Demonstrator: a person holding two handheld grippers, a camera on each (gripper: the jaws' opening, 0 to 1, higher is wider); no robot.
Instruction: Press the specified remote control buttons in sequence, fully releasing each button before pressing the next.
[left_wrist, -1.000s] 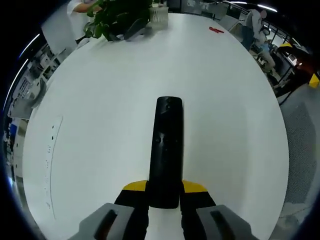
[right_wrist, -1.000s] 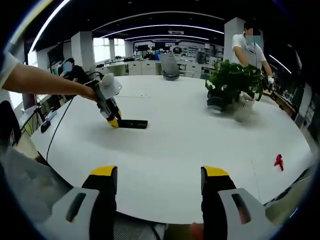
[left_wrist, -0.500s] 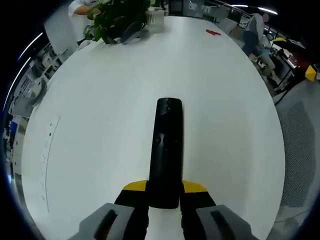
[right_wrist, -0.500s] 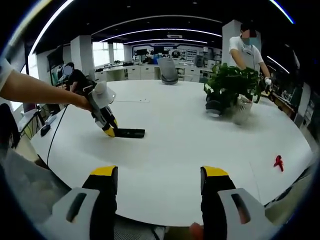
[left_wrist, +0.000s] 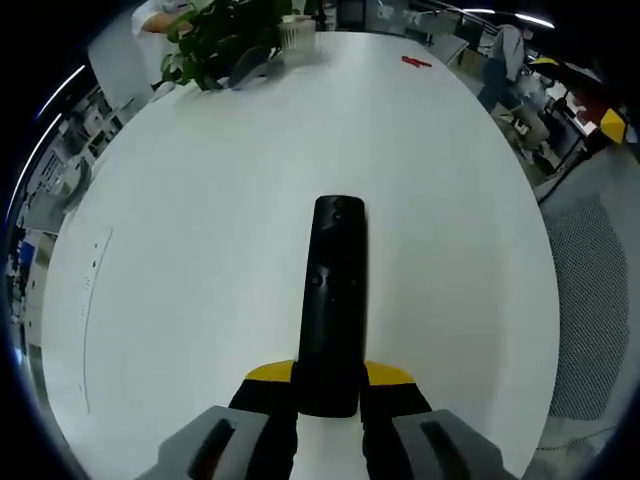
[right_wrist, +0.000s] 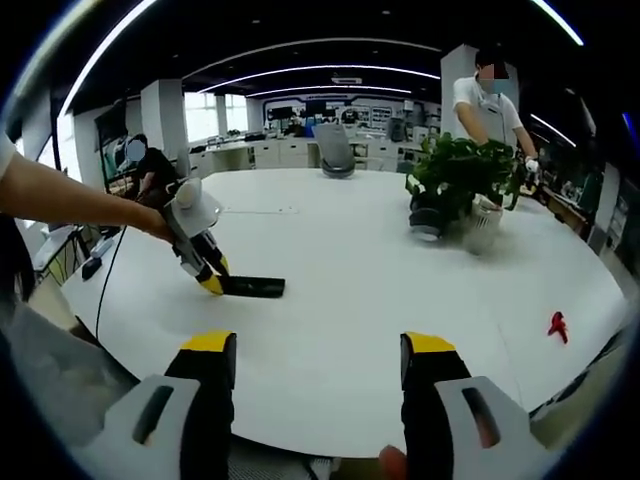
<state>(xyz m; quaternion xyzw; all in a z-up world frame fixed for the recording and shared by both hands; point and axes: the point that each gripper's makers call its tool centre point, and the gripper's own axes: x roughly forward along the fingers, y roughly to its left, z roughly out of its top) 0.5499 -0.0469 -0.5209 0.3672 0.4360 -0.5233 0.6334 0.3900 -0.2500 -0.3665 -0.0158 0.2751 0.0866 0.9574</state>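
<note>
A long black remote control (left_wrist: 332, 300) points away from me along the round white table (left_wrist: 200, 220), its near end clamped between the yellow-tipped jaws of my left gripper (left_wrist: 329, 380). From the right gripper view, the same remote (right_wrist: 252, 287) lies flat on the table (right_wrist: 340, 300), held by the left gripper (right_wrist: 208, 282) in a person's hand. My right gripper (right_wrist: 318, 372) hangs open over the table's near edge, far from the remote, with nothing between its fingers.
A potted green plant (right_wrist: 460, 180) and a ribbed glass (right_wrist: 481, 228) stand at the table's far side; the plant (left_wrist: 222, 40) also tops the left gripper view. A small red object (right_wrist: 558, 323) lies near the right edge. People stand and sit around the office.
The left gripper and remote have drifted slightly left and nearer in the right gripper view. The remote stays gripped the same way; the background in the left gripper view shifted a little.
</note>
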